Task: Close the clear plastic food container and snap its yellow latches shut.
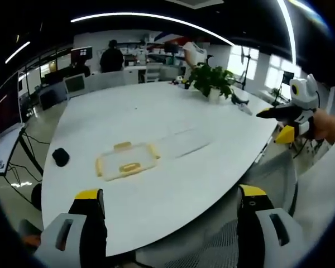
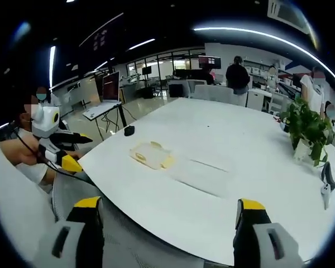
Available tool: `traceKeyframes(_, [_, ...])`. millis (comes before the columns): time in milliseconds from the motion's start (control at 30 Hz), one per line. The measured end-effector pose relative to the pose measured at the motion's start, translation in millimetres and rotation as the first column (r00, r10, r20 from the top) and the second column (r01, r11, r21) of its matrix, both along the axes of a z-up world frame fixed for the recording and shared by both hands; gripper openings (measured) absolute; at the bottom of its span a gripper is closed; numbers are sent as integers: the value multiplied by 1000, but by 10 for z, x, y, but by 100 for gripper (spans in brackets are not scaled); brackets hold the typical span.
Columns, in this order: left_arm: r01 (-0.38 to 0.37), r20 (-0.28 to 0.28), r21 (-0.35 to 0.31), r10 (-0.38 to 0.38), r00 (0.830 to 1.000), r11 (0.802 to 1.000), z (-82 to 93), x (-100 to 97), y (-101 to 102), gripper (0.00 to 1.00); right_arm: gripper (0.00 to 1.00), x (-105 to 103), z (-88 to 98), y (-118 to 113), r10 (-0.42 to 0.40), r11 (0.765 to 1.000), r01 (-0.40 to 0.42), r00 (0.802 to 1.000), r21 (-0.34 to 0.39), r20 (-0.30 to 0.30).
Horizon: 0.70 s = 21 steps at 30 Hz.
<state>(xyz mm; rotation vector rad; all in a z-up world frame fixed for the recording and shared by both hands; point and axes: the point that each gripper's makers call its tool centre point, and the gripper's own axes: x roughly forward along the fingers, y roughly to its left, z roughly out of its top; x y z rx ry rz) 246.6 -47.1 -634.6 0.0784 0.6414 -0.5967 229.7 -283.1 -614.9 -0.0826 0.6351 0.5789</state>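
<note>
A: Did we read any brand or label? We found none; every screen and sign in the room was too small to make out.

B: Agreed. We took the leafy green potted plant (image 1: 212, 80) as our landmark. In the left gripper view the clear plastic food container with yellow latches (image 1: 127, 160) lay flat on the large white rounded table (image 1: 156, 111), well apart from the plant, toward the table's near edge. A clear, flat sheet-like piece (image 1: 181, 142) lay just beside the container on the plant's side; we could not tell whether the two touched.

A: In the right gripper view we saw the same container (image 2: 151, 154), again well away from the plant (image 2: 307, 129), with a small black object (image 2: 129, 130) lying beyond it at the table's (image 2: 240, 139) edge.

B: The left gripper (image 1: 168, 202) had its yellow-tipped jaws set wide apart, holding nothing, at the table's near edge. The right gripper (image 2: 166, 211) was equally spread and empty.

A: Each view caught the other tool too: the right gripper (image 1: 290, 118) entered the left gripper view past the plant, and the left gripper (image 2: 64, 151) showed in the right gripper view, each in a hand.

B: Around us we noted an open office: desks, monitors, long ceiling light strips, bright windows behind the plant, a mesh chair back (image 1: 212, 240) below the jaws, and a person in dark clothes (image 1: 111, 56) standing far behind the table.
</note>
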Motion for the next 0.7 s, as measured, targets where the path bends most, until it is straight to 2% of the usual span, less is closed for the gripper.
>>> traceKeyframes(700, [-3,-7,5,3,1000,1000,-19,8,16,96,99,-4,-28,-8,-4,1000,4,1000,3,1])
